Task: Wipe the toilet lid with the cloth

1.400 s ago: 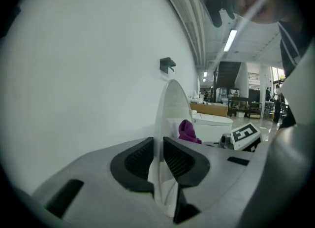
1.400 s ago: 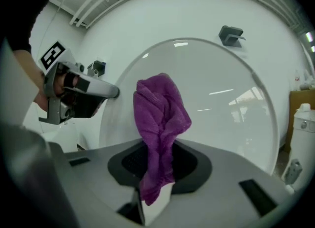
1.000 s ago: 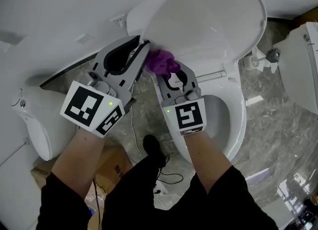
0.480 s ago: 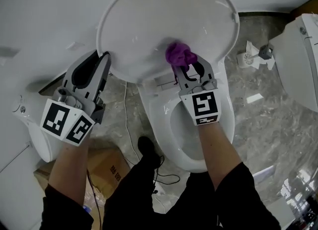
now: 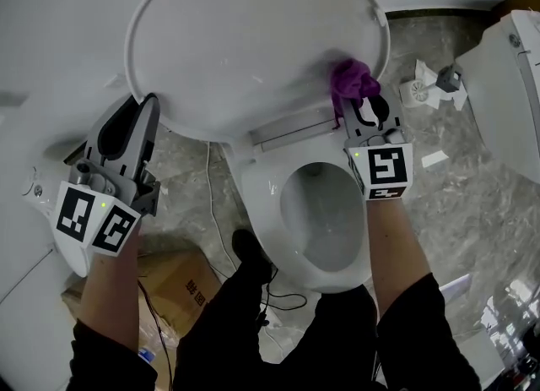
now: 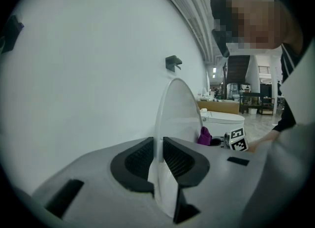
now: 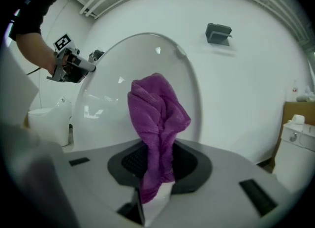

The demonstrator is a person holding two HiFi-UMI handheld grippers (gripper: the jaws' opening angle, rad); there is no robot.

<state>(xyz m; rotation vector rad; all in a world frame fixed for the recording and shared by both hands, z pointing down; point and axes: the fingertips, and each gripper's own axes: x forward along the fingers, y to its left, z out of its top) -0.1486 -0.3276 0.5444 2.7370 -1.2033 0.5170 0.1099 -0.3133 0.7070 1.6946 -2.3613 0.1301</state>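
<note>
Here we hold the left gripper [image 5: 145, 106] at the left rim of the white oval plastic toilet lid [image 5: 253, 43], which stands raised in front of the plain white wall [image 5: 67, 9]. In the left gripper view the lid's thin edge runs upright between the two black pads, and the jaws are closed on it, pinching the rim. Our right gripper [image 5: 361, 109] is at the lid's right side, well apart from the left one, and its jaws are pressed together on the crumpled purple terry cloth [image 5: 352, 79]. In the right gripper view the cloth rises out of the jaws as a bunched, folded wad in front of the lid's glossy inner face. In the head view the wad lies on the lid close to its right edge, low down and just above the hinge. As far as we can tell, it touches the plastic there. Nearer to us, the white toilet seat ring [image 5: 261, 203] lies open over the bowl, between our two forearms. The grey marbled tile floor [image 5: 472, 203] spreads around it. A brown cardboard box [image 5: 181, 275] sits on the floor at the near left. A second white toilet [image 5: 506, 77] stands at the far right, apart from the one we are working on.
</note>
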